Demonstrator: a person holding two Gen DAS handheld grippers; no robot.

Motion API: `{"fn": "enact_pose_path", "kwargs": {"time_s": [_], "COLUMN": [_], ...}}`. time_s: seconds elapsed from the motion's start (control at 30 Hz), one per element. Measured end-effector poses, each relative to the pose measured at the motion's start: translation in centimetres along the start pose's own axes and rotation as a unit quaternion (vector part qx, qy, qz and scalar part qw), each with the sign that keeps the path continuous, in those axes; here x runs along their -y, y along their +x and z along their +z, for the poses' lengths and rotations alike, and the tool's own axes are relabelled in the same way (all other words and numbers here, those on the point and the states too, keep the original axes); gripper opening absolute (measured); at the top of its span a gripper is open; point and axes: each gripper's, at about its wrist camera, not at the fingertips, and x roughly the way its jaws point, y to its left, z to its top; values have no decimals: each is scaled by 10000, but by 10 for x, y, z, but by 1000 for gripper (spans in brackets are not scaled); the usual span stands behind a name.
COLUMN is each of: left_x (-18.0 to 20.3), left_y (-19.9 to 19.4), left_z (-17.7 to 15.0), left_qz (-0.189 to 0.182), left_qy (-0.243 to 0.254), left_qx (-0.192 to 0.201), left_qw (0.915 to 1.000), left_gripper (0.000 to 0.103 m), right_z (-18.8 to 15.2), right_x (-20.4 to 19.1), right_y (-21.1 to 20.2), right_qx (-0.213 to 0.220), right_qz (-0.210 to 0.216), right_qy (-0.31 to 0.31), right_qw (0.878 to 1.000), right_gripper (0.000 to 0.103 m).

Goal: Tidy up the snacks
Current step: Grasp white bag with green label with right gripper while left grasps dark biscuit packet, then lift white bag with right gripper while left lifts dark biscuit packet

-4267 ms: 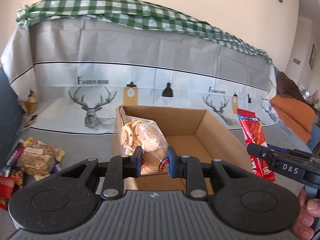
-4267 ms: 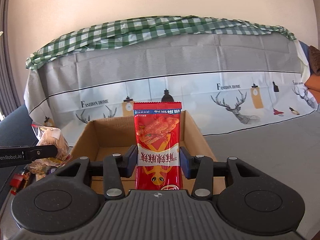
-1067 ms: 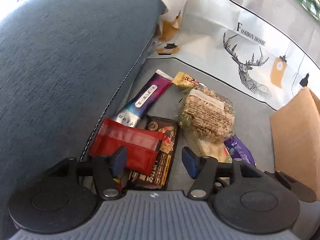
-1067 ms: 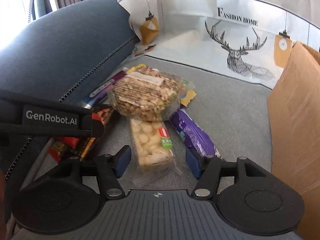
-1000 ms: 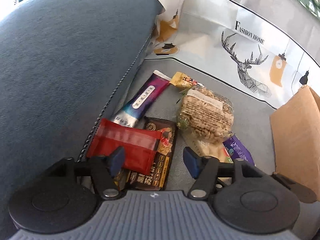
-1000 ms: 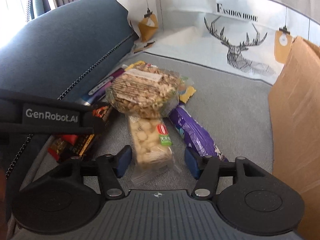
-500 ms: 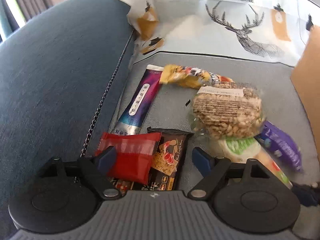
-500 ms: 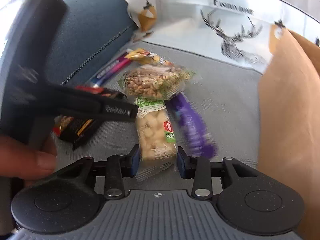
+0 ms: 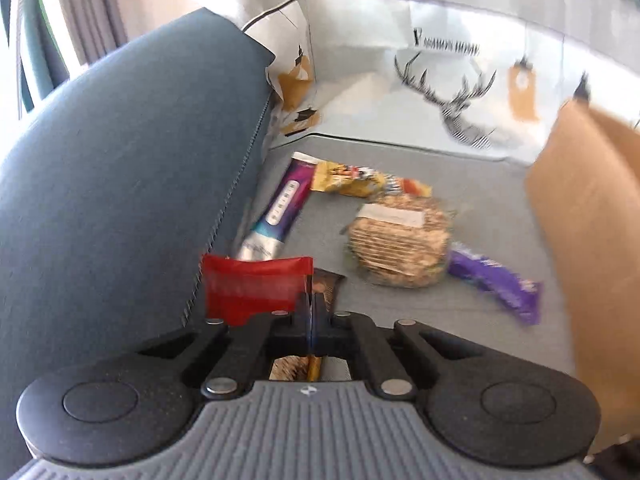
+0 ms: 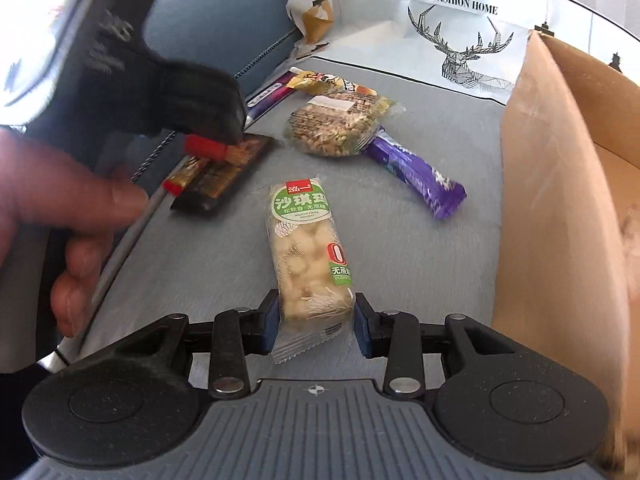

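Where half a second ago my left gripper [image 9: 311, 312] stood wide over the pile, its jaws are now pinched together on the red packet [image 9: 256, 290], and my right gripper [image 10: 315, 322] has the puffed-rice bar [image 10: 308, 254] clamped by its near end.

The right view shows the dark brown wrapper [image 10: 224, 168] under the red packet; my left view hides most of it. Farther out lie the peanut brittle pack [image 9: 398, 240], purple bar [image 9: 494, 280], yellow wrapper [image 9: 360, 182] and purple-white stick [image 9: 280, 210], all blurred. The cardboard box [image 10: 560, 184] sits right, its inside cut off.
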Motion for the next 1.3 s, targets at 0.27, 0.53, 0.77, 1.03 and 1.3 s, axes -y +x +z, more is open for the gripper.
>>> {"fn": "enact_pose_path", "kwargs": {"time_s": [0.27, 0.53, 0.77, 1.03, 1.3], "left_x": [-19, -62, -47, -34, -32], "left_y": [-39, -8, 4, 7, 33], "left_z": [-10, -15, -11, -1, -1], "left_qz": [-1761, -2148, -1987, -751, -413], "left_qy": [-950, -1933, -1782, -1076, -722], "left_qx": [51, -1070, -975, -463, -791], "left_qw": [9798, 9514, 9588, 9903, 9934], "left_gripper": [0, 1, 27, 49, 51], "right_z": [-22, -31, -26, -30, -45], "right_x": [-7, 0, -6, -4, 8], "right_y": [-24, -23, -8, 9, 17], "right_qx": [201, 108, 111, 70, 304], "right_qz": [-78, -138, -143, -161, 56], "right_qy": [-42, -6, -150, -363, -444], "right_qw": [9998, 9998, 9997, 9992, 9985], "right_gripper": [39, 42, 56, 62, 46]}}
